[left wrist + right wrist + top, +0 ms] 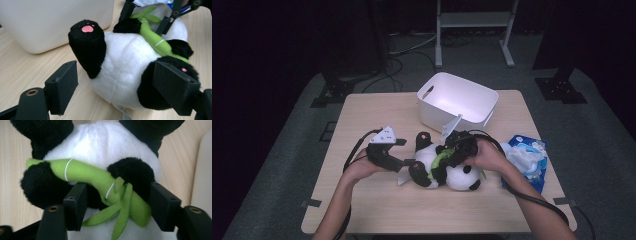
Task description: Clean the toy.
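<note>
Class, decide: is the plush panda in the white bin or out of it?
Out. The panda lies on the table, in front of the empty white bin.

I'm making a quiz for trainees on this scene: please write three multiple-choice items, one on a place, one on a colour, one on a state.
1. Where is the white bin relative to the panda plush?
A beyond it
B under it
C left of it

2. What colour is the bamboo stalk the panda hugs?
A red
B green
C blue

3. How do the left gripper's jaws stand?
A shut tight
B open about the plush's lower body
C holding the bin

Key: A, the high view shows the bin farther up the table; B, the right gripper view shows green fabric; B, the jaws are apart on either side.
</note>
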`<state>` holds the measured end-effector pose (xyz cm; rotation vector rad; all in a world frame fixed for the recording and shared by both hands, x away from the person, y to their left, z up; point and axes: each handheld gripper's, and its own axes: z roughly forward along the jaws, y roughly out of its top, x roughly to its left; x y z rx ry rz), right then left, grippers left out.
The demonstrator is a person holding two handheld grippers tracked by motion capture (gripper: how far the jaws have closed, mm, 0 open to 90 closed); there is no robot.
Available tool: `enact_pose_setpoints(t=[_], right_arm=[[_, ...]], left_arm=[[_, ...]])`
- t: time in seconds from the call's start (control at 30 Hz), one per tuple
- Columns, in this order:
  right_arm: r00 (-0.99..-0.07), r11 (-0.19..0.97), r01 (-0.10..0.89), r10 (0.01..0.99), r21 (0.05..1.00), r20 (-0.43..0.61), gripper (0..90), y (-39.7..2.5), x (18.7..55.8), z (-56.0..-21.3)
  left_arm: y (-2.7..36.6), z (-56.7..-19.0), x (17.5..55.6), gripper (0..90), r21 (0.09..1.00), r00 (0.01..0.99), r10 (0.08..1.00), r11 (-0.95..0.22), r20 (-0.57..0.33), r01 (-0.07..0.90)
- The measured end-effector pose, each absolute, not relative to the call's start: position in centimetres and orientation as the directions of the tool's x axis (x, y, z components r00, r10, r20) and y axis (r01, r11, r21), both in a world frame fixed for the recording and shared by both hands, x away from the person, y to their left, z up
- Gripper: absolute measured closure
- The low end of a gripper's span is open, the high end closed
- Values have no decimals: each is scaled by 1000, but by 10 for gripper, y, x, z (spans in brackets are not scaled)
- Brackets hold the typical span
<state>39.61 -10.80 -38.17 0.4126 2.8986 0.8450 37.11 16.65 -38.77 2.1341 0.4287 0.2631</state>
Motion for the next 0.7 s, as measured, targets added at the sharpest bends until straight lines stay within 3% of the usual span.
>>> enact_pose_setpoints(t=[0.17,0.7], right_arm=[[-958,789,256,286,558,34,524,-114,399,-382],[-967,770,245,241,589,88,606,-122,384,-376]], left_arm=[[172,-387,371,187,830,913,407,-517,25,208],[192,-389,363,184,820,900,434,-528,35,222]])
